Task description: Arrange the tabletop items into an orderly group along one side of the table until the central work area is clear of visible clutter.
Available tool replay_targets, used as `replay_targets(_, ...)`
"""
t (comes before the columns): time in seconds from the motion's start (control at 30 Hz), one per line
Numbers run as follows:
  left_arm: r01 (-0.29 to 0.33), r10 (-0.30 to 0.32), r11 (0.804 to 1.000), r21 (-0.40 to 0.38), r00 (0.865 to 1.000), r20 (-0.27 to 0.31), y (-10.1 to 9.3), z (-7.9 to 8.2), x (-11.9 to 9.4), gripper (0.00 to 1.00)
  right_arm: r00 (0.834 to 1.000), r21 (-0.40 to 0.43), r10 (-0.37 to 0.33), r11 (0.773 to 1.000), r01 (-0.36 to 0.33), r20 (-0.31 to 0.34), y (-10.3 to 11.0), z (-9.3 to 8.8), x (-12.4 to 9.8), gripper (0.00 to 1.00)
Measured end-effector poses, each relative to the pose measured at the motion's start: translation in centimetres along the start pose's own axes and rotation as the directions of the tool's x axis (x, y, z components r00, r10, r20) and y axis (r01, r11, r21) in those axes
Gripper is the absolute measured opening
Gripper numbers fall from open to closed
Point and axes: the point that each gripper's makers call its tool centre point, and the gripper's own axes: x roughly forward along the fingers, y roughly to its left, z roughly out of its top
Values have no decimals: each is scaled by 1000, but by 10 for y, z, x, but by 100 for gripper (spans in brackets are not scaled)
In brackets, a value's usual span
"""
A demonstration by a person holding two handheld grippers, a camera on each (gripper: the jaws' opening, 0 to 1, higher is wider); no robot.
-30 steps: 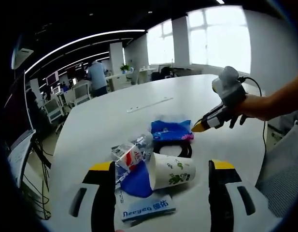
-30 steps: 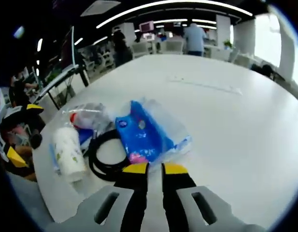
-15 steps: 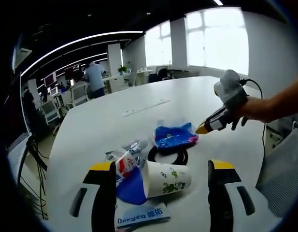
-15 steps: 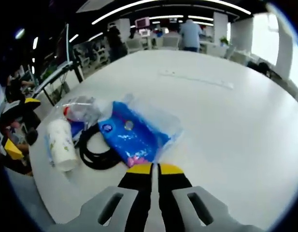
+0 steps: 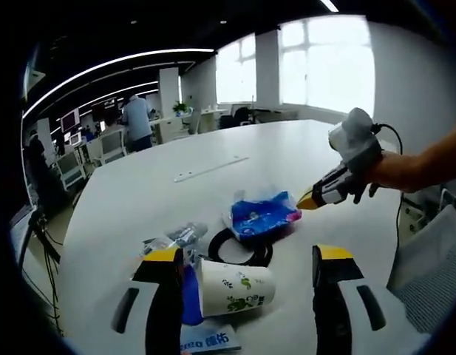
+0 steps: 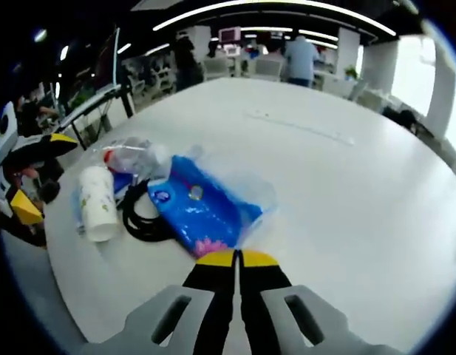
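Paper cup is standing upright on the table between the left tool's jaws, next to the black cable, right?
Not upright: in the left gripper view the paper cup lies on its side between the left tool's open jaws, next to the black cable.

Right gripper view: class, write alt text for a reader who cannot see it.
The right tool, its jaws together, pinches the near edge of a blue plastic packet on a white table. Left of the packet lie a black cable coil, a tipped paper cup and a crumpled bottle.
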Motion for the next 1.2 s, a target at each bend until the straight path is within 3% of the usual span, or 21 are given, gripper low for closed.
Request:
replay_targets(0.67, 39, -40, 999, -19, 999, -26, -20, 4, 34, 58, 1000, -16, 16, 1000, -16, 3, -10, -14, -20, 0)
replay_targets(1.2, 35, -39, 998, -49, 995, -92, -20, -1, 71, 41, 1000, -89, 30, 996, -30, 3, -14, -20, -23, 0)
